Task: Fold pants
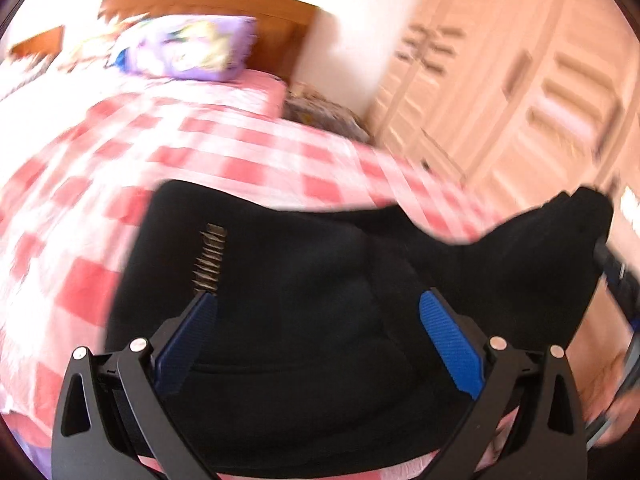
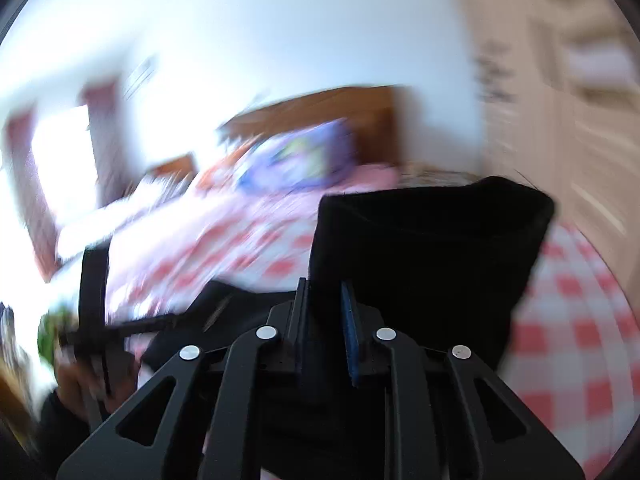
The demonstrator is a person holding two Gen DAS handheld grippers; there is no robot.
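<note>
Right gripper [image 2: 326, 336]: my jaws clamp pants [image 2: 432, 248].
Left gripper [image 1: 316, 336]: gapes around cloth, gripping nothing.
Progress: lifted; folding remains.

We note the pants [image 1: 288, 280] lie on the bedspread [image 1: 140, 152] at the near end of the bed, draped between and ahead of the left gripper [image 1: 316, 312] fingers, whose pads stand apart on either side of the cloth. In the right wrist view, a fold of the pants [image 2: 432, 248] sits pinched between the right gripper [image 2: 324, 312] fingers and rises ahead of them, above the bedspread [image 2: 568, 320]. We place the pillow [image 1: 192, 48] at the far end of the bed, against the headboard [image 1: 240, 4] behind it. The wardrobe [image 1: 520, 92] stands to the right of the bed.
</note>
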